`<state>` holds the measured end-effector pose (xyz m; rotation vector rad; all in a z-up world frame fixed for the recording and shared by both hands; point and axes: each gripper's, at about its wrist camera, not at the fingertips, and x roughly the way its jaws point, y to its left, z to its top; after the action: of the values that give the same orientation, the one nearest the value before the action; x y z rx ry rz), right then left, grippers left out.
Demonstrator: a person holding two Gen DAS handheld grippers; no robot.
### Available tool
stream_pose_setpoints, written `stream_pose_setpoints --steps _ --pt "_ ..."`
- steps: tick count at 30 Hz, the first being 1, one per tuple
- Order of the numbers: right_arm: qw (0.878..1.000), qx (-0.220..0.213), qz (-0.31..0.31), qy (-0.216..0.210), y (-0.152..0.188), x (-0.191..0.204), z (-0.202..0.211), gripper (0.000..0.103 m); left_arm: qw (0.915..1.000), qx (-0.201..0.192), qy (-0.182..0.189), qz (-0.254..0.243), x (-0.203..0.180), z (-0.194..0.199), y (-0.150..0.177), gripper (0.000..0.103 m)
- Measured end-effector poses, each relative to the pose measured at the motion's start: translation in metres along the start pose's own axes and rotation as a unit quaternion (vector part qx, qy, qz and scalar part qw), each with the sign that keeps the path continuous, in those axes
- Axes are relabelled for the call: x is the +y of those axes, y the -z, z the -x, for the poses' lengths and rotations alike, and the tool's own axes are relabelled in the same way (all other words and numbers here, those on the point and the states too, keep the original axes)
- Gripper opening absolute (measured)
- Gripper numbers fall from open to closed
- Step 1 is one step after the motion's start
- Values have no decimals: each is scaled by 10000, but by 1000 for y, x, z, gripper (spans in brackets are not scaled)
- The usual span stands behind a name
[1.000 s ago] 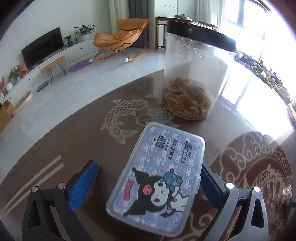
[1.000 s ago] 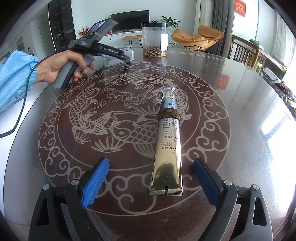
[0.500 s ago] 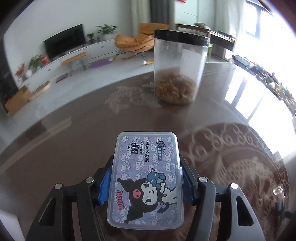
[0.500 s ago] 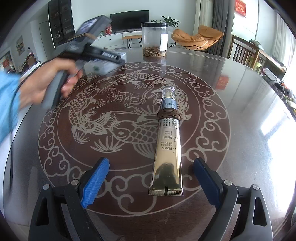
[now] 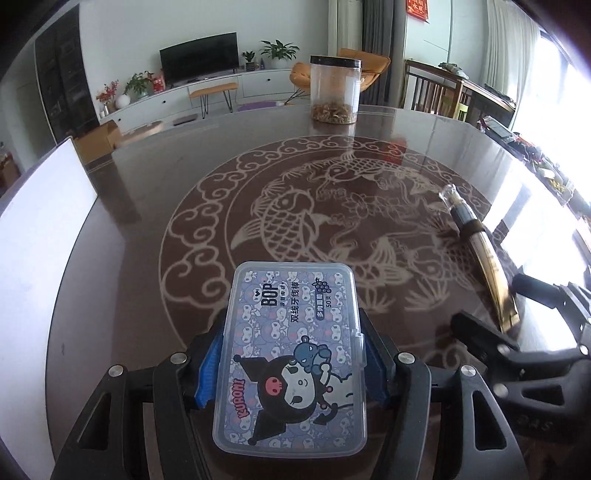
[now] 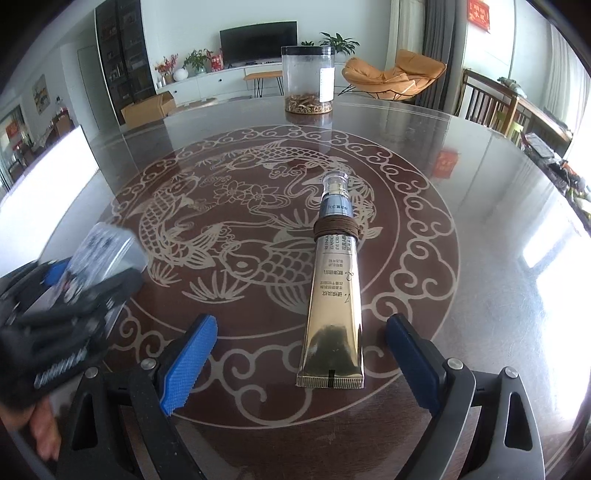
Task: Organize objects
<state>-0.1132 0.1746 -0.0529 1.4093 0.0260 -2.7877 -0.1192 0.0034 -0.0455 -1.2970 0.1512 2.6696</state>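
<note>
Between the left gripper (image 5: 291, 363) pads sits the floss-pick box (image 5: 291, 354), clamped by its long sides above the table (image 5: 147, 206) — light, stiff, probably slick plastic; the right gripper (image 6: 301, 363) gapes wide around the untouched gold tube (image 6: 334, 310) — soft-bodied, best taken mid-length

This is a home, an open living and dining room. Against the far wall a flat TV (image 6: 258, 41) stands on a long white cabinet (image 5: 207, 90) with potted plants (image 6: 338, 41) and flowers along its top. An orange lounge chair (image 6: 397, 75) sits on the pale floor near grey curtains (image 6: 436, 33), with a small bench (image 5: 214, 90) in front of the cabinet. A dark bookcase (image 6: 123, 59) fills the left corner (a cardboard box (image 6: 147, 109) lies at its foot). Nearest is a round tabletop (image 6: 480, 206) with a carp pattern under glass; beyond its right edge stand wooden chairs (image 6: 487, 103).
</note>
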Motion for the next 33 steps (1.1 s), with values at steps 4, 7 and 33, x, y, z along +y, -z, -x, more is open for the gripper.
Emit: stream_pose_setpoints --steps 4,7,33 --pt "10000 -1 -35 24 1 -3 0 93 10000 2 -14 9 0 3 5 63" --pt "10000 -1 -37 32 0 -1 0 93 9998 78 -94 145 3 0 5 82" --pt "9999 11 -109 22 0 0 -3 102 9990 310 -148 303 14 -8 2 103"
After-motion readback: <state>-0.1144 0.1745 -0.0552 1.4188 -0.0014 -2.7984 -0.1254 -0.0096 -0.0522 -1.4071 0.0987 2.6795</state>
